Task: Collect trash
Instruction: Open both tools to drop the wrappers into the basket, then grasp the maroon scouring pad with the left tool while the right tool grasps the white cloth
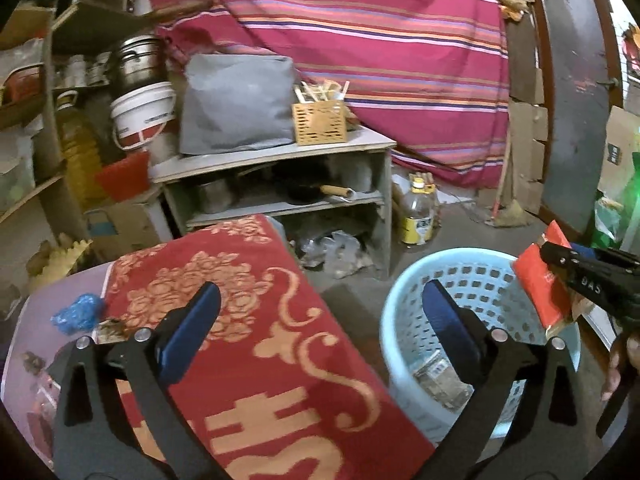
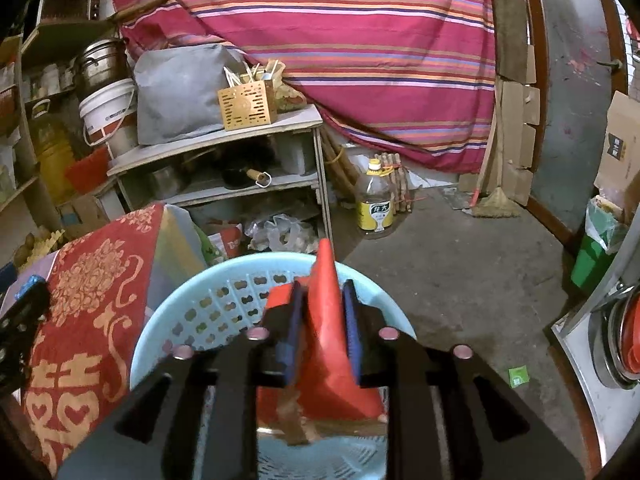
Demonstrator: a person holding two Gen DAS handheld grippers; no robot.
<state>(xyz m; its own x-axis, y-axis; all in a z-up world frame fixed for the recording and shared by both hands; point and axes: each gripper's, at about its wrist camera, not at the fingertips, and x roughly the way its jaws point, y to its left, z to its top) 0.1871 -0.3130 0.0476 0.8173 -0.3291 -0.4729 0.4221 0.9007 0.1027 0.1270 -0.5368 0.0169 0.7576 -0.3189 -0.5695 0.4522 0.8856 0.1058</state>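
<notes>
A light blue perforated basket [image 1: 476, 276] stands on the floor beside a table under a red patterned cloth [image 1: 256, 320]; it also shows in the right wrist view [image 2: 224, 300]. My right gripper [image 2: 322, 332] is shut on a red paper packet [image 2: 326, 320] and holds it over the basket; in the left wrist view the packet [image 1: 540, 288] hangs at the basket's right rim. My left gripper [image 1: 320, 320] is open and empty above the table edge. A crumpled blue wrapper [image 1: 78, 312] lies on the table at the left. Some paper trash [image 1: 440, 376] lies in the basket.
A grey shelf unit [image 1: 276, 160] with pans and a wooden utensil box [image 1: 320, 122] stands behind the table. An oil bottle [image 2: 374, 200] stands on the floor. A striped cloth [image 2: 340, 40] hangs behind. A small green scrap [image 2: 519, 376] lies on the floor at right.
</notes>
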